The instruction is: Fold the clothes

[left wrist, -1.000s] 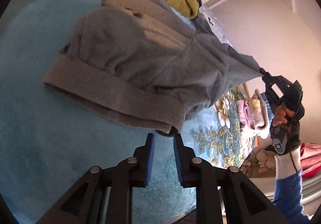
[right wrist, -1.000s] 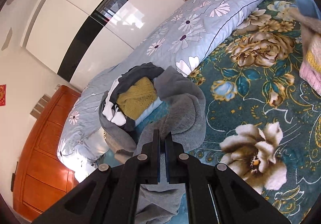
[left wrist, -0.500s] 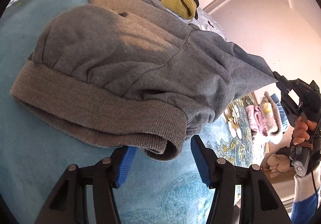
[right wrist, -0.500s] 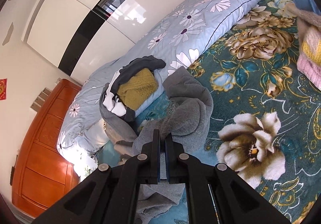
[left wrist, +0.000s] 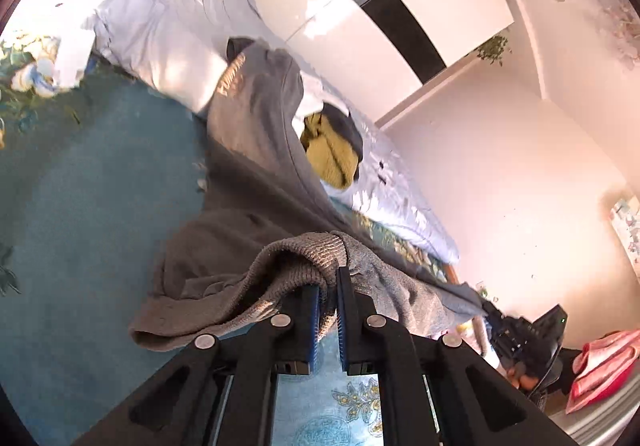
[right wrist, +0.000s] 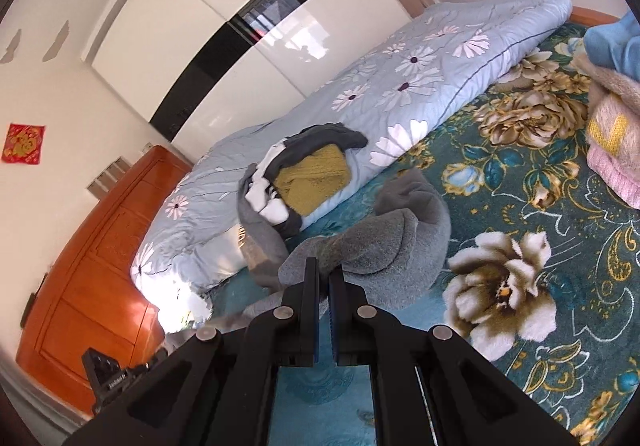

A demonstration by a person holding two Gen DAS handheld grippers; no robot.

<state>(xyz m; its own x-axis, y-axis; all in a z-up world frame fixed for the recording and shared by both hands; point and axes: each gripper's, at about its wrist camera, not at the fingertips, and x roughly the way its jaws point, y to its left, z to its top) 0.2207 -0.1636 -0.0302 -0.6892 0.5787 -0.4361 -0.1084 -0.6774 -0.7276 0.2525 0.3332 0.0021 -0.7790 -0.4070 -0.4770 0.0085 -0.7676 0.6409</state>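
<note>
A grey sweatshirt [left wrist: 248,182] lies crumpled on the teal floral bedspread [left wrist: 80,206]. My left gripper [left wrist: 328,286] has its jaws closing, and the ribbed hem [left wrist: 304,250] is pinched between the blue pads and raised off the bed. From there the cloth stretches right to my right gripper [left wrist: 490,316], held by a hand. In the right wrist view the right gripper [right wrist: 323,274] is shut on a fold of the same sweatshirt [right wrist: 400,246], which bunches up just past its tips.
A heap with a yellow knit [right wrist: 312,178] and dark and white garments rests on the rolled light-blue flowered quilt [right wrist: 420,78]. Folded pink and beige clothes [right wrist: 612,142] are stacked at the right. An orange wooden cabinet [right wrist: 92,278] and a white wardrobe stand behind.
The left gripper opened wide around the ribbed hem, then closed on it and rose, so its view tipped up toward the wall. The right gripper stayed shut and shifted a little.
</note>
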